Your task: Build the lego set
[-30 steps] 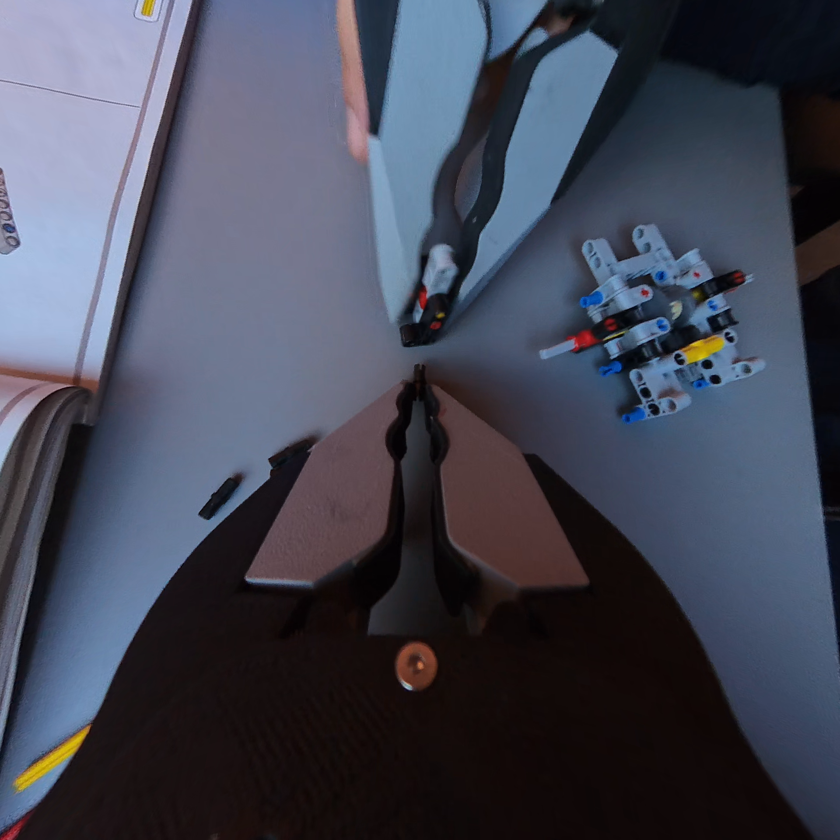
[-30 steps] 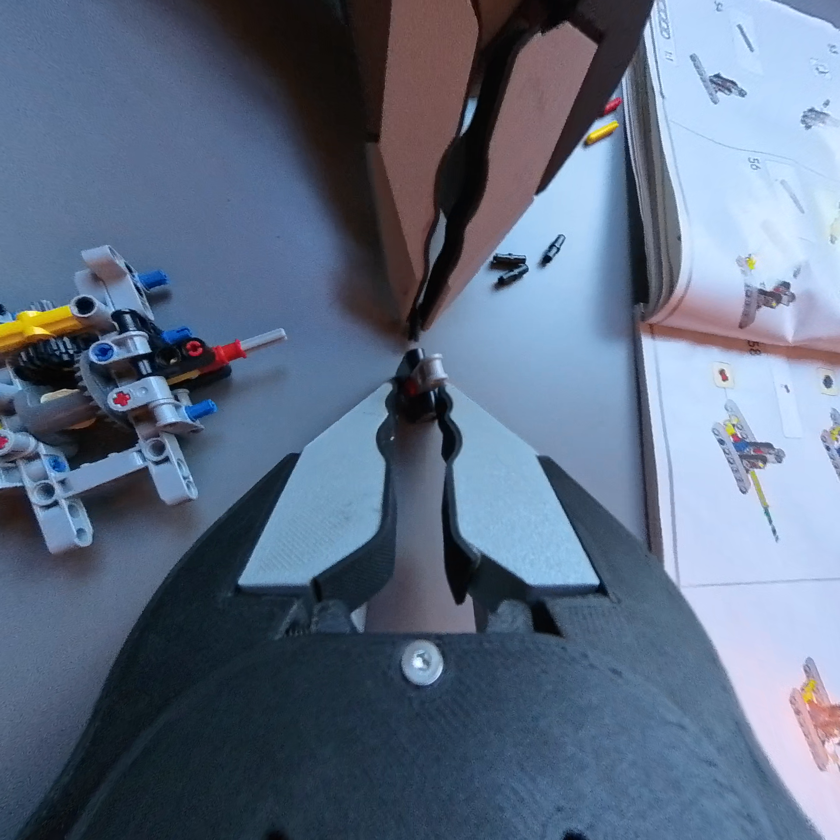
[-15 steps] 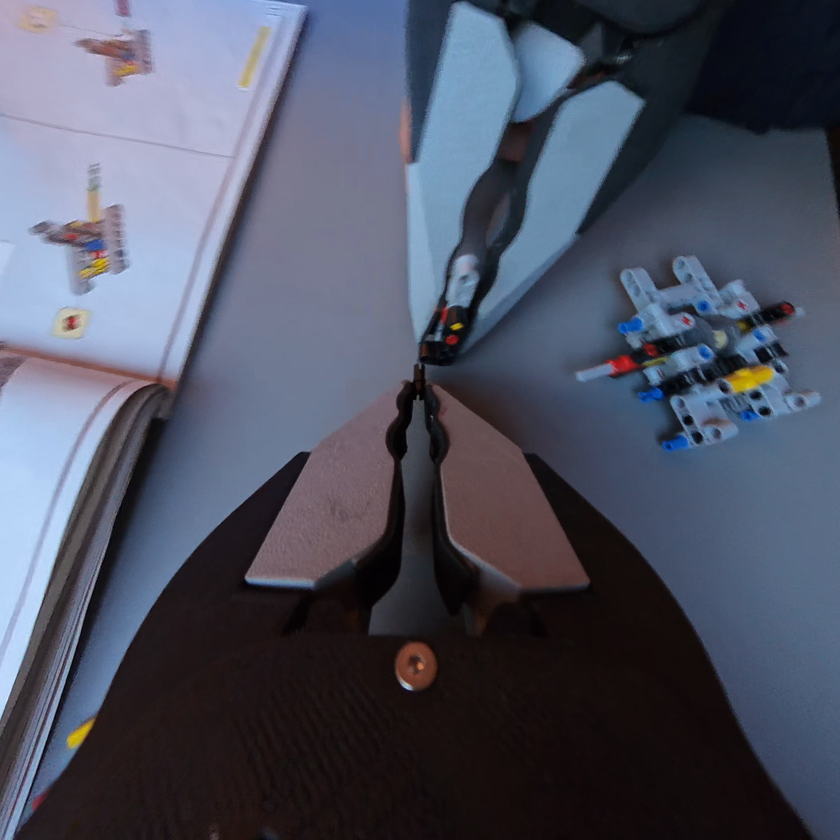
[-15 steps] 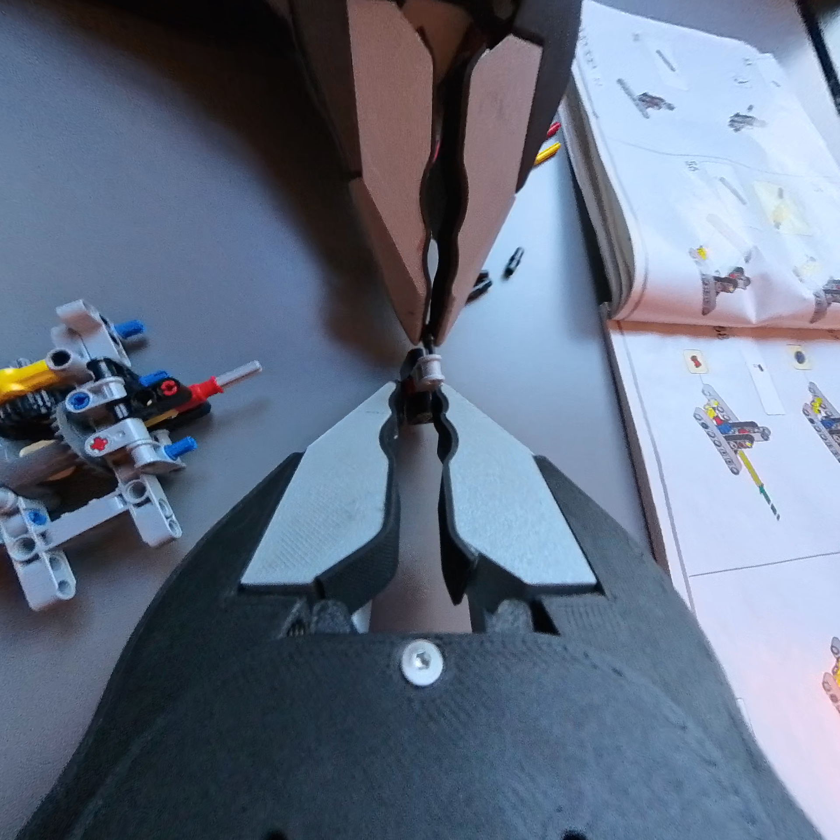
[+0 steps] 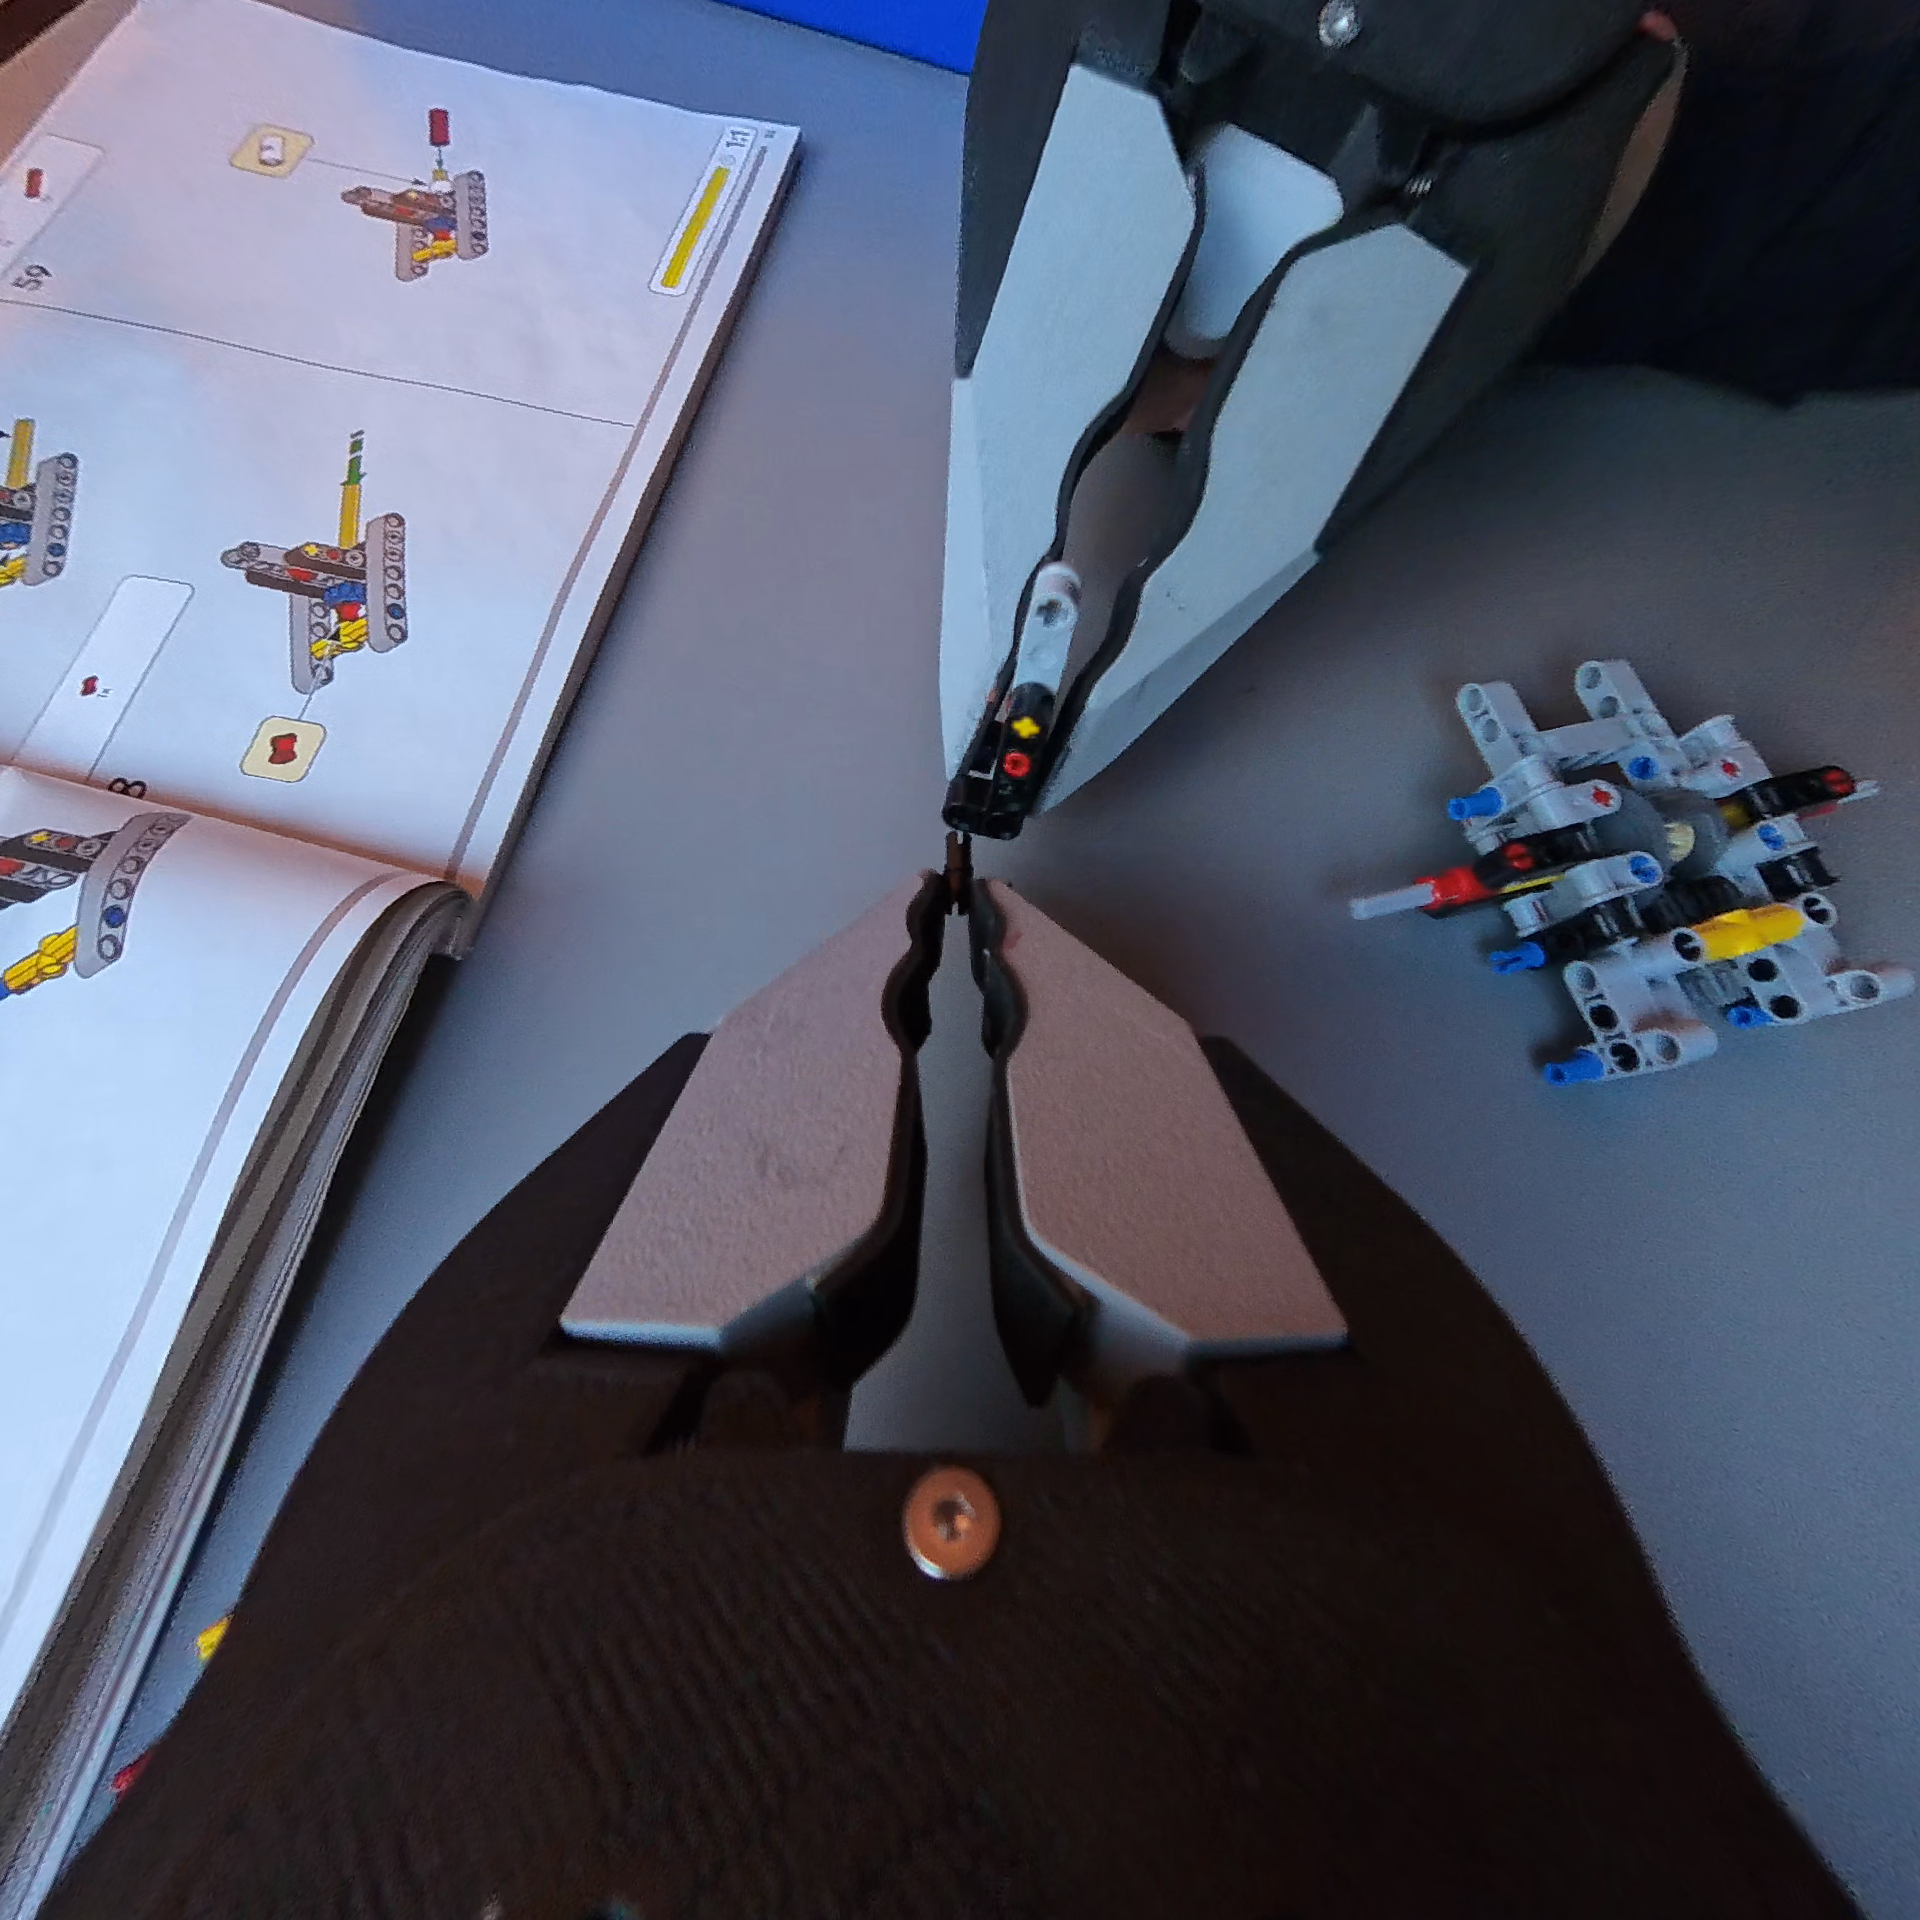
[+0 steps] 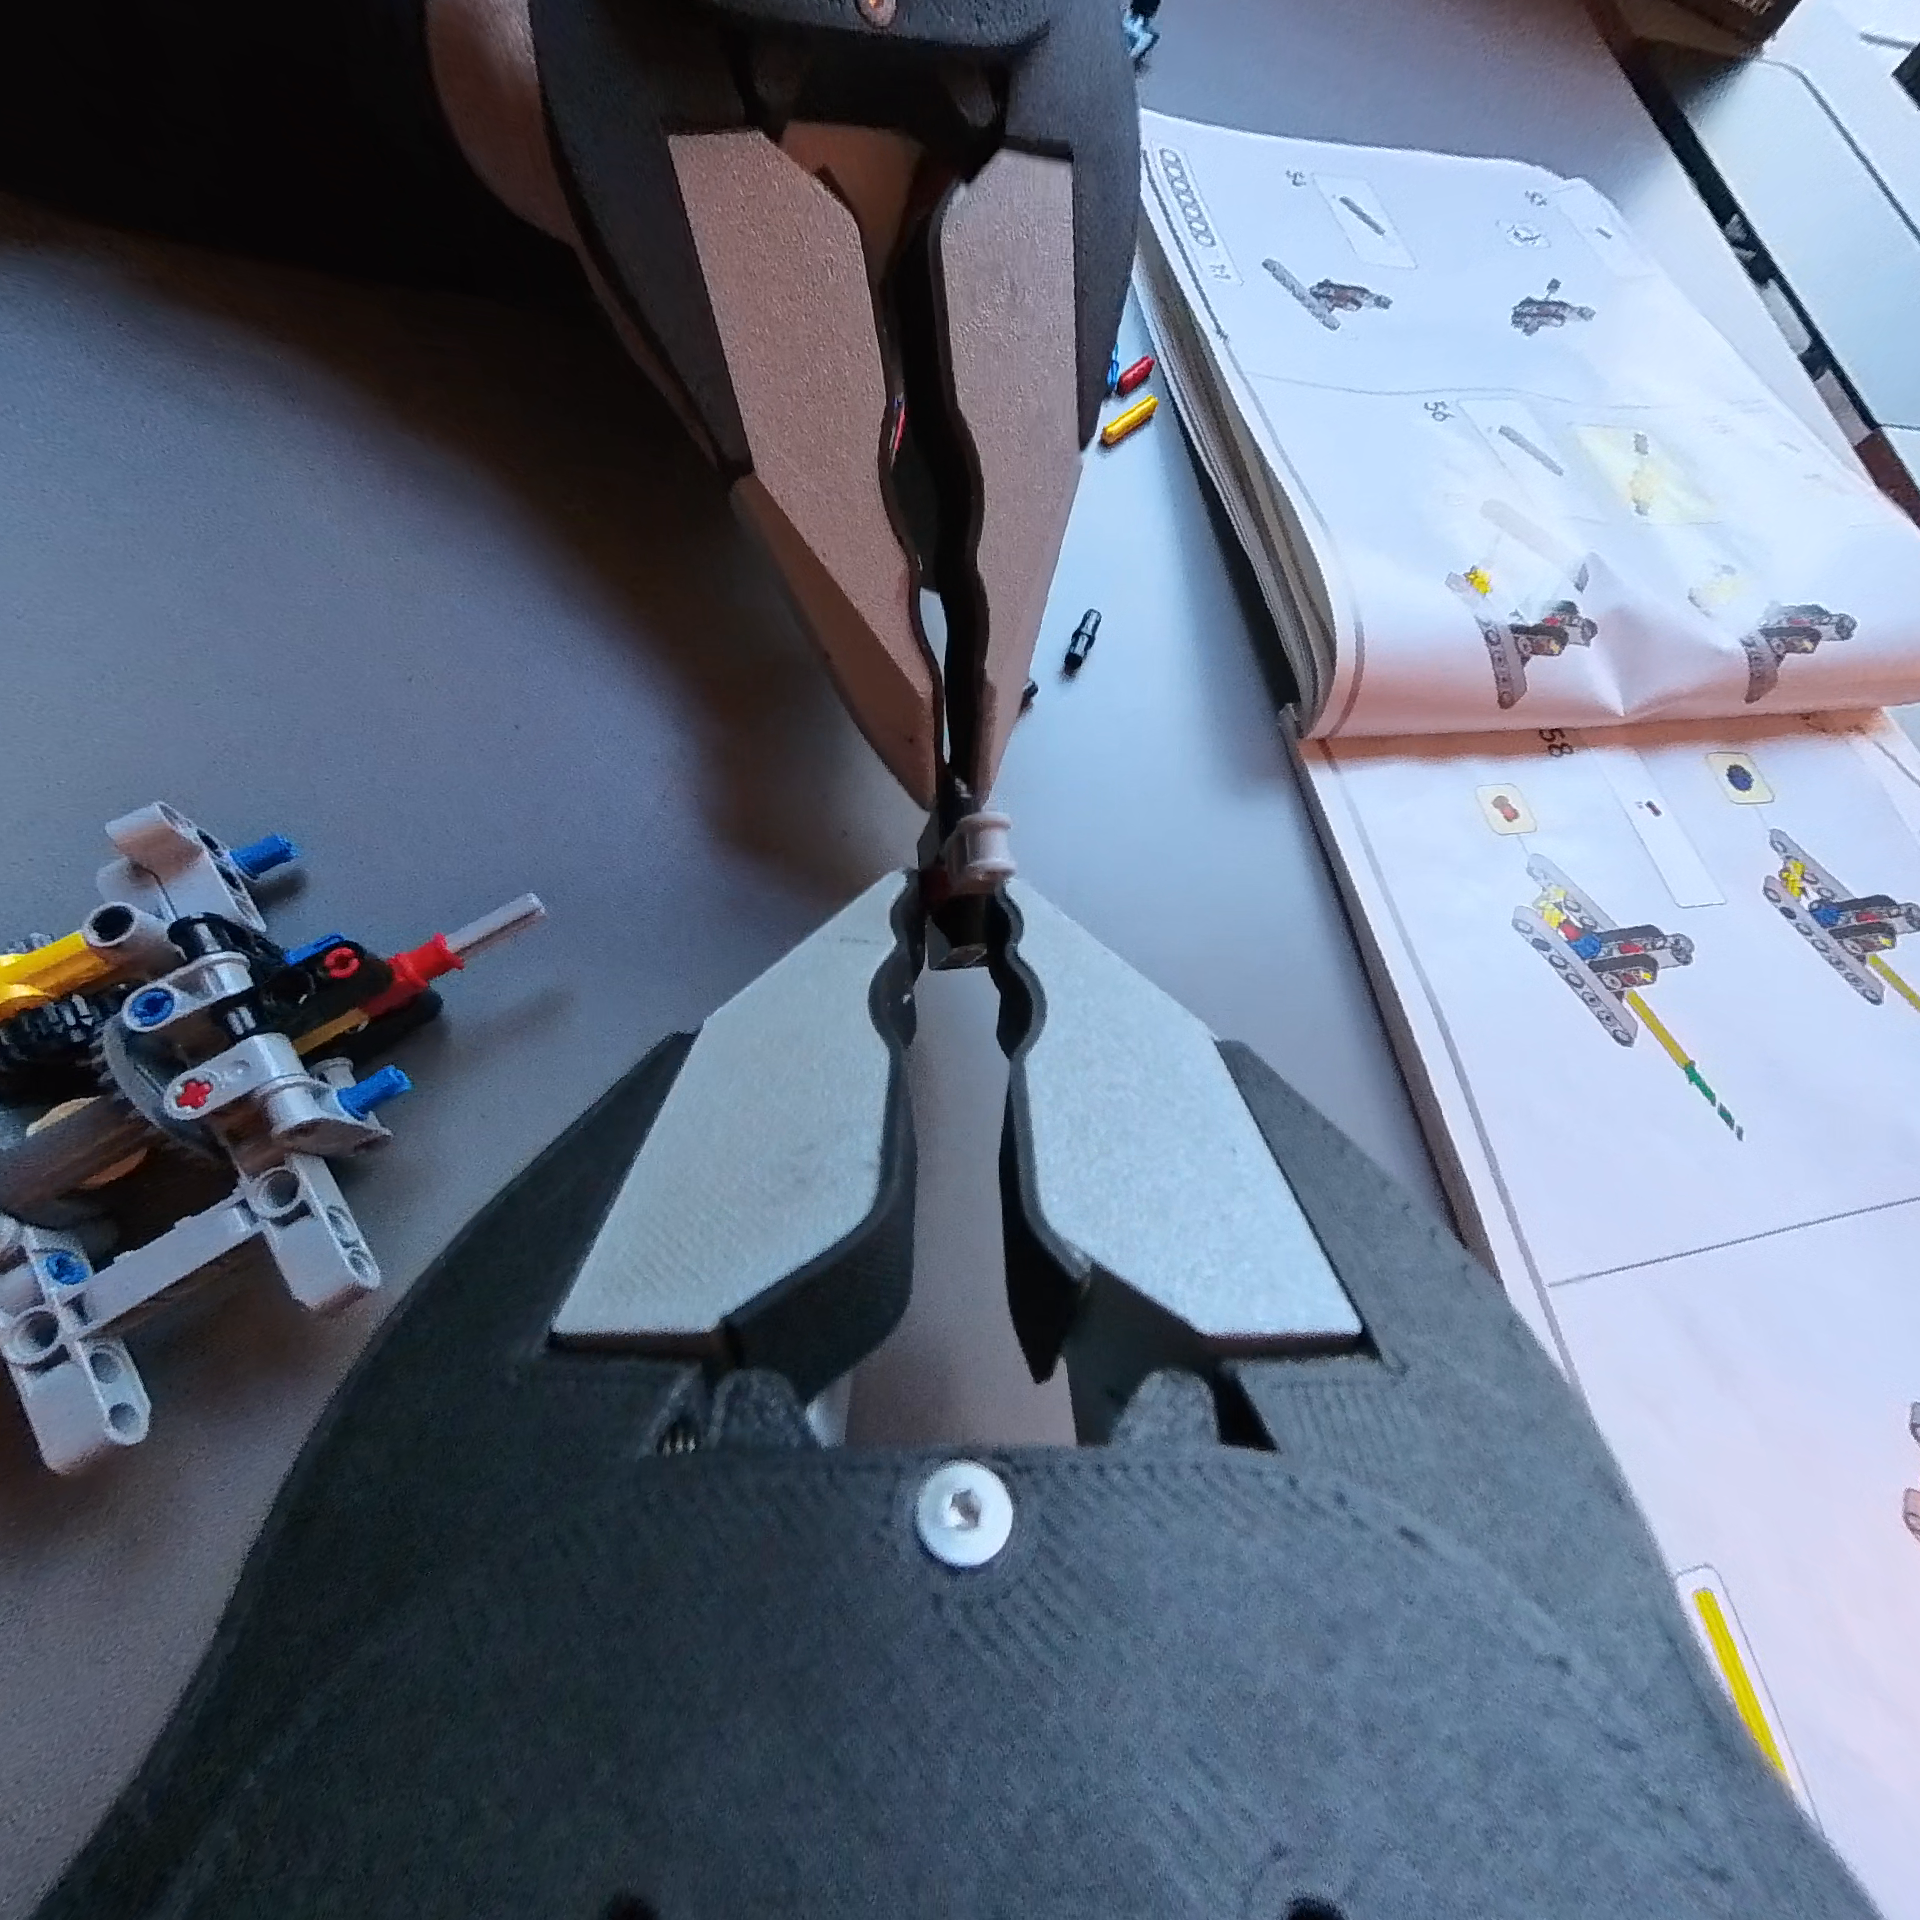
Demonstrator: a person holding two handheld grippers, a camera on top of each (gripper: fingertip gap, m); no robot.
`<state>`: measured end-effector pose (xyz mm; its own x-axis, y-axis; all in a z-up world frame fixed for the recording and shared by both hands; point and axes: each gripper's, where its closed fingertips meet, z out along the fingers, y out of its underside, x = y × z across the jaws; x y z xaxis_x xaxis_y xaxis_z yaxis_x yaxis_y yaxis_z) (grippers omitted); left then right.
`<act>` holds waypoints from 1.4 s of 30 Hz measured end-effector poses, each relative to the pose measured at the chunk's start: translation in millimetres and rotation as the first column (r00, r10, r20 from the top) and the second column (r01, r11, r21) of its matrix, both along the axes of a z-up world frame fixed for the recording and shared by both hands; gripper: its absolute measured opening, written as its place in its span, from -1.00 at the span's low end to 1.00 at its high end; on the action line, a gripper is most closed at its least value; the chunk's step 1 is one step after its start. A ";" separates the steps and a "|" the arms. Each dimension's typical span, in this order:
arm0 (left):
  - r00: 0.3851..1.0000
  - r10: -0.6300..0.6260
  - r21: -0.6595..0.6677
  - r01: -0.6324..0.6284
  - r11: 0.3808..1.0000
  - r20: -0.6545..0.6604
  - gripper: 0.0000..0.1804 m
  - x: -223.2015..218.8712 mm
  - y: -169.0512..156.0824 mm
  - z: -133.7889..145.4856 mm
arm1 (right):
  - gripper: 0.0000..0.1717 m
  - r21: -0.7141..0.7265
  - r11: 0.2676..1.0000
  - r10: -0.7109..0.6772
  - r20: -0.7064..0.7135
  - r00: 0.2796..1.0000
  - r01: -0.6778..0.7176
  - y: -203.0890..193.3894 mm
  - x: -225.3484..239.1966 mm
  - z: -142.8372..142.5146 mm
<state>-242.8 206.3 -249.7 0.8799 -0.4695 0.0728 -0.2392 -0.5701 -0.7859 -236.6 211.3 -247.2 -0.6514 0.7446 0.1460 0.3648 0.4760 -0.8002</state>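
While left hand-held gripper pinches black pin, right hand-held gripper clamps black beam.

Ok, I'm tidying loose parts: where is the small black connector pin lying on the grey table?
In the right wrist view, the small black connector pin lies on the grey table, right of the left gripper and left of the open instruction booklet.

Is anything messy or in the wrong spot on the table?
A little. A few tiny pins lie loose on the table beside the instruction book: a black pin, a yellow pin and a red pin. Nothing looks broken or spilled.
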 end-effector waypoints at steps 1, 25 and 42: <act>1.000 0.004 -0.001 -0.004 1.000 -0.004 -0.98 -1.4 -0.1 -0.3 | -0.90 0.010 1.000 0.001 0.007 1.000 -0.001 0.6 0.4 -1.9; 0.997 0.077 -0.109 -0.076 0.991 -0.003 -0.98 -5.9 0.2 -15.3 | -0.93 0.046 0.999 -0.015 0.089 0.996 0.011 -3.5 -5.0 -15.8; 1.000 -0.014 -0.102 0.012 0.995 -0.025 -0.98 -2.5 -1.8 -15.4 | -0.94 -0.009 1.000 0.016 0.144 0.989 -0.014 -5.8 -3.8 -16.3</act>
<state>-245.3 204.5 -265.1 0.8760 -0.4721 0.0984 -0.2665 -0.6440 -0.7171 -240.4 205.5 -263.5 -0.6763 0.7354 0.0436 0.4697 0.4760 -0.7435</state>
